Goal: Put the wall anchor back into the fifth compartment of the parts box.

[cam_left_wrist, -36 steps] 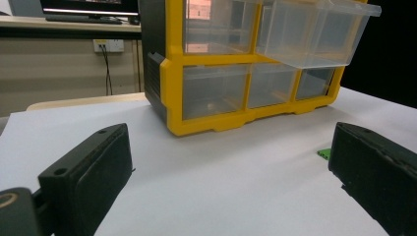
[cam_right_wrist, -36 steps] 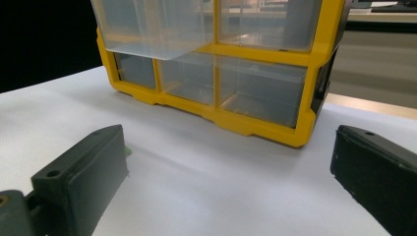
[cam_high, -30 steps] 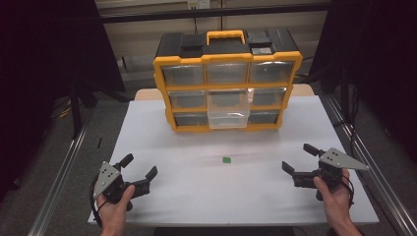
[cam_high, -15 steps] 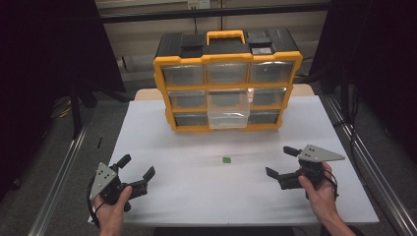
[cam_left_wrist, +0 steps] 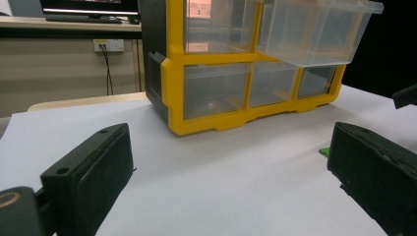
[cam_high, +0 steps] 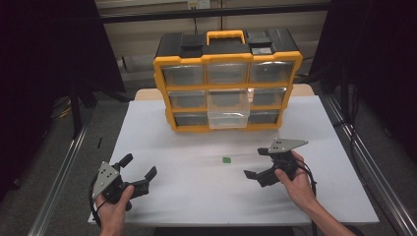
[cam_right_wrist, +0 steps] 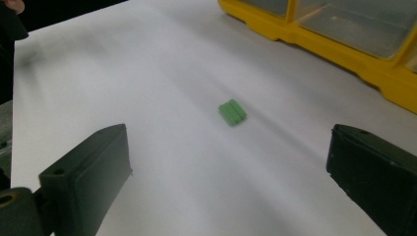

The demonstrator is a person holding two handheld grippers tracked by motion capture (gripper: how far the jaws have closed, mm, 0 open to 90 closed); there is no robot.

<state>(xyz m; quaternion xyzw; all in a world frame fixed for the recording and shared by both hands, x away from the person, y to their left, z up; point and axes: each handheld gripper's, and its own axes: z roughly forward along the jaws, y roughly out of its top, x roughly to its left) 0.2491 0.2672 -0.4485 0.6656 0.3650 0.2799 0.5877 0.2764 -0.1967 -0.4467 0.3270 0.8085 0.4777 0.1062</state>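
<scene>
A small green block point(cam_high: 226, 160) point(cam_right_wrist: 232, 112) lies on the white table point(cam_high: 196, 196), in front of a yellow and black drawer organizer point(cam_high: 226, 81) point(cam_left_wrist: 216, 64). The organizer's middle clear drawer point(cam_high: 227, 110) point(cam_left_wrist: 319, 29) is pulled out. My right gripper point(cam_high: 259, 163) point(cam_right_wrist: 231, 191) is open, just right of the green block, with its jaws pointing at it. My left gripper point(cam_high: 138, 167) point(cam_left_wrist: 231, 187) is open and empty near the table's front left. The green block's edge point(cam_left_wrist: 324, 152) peeks past the right jaw in the left gripper view.
The organizer stands at the table's far middle, with its handle point(cam_high: 225, 35) on top. Metal rails point(cam_high: 64, 172) run along both sides of the table. Dark curtains flank the area.
My right gripper has moved left across the table toward the green block. The left gripper has stayed in place.
</scene>
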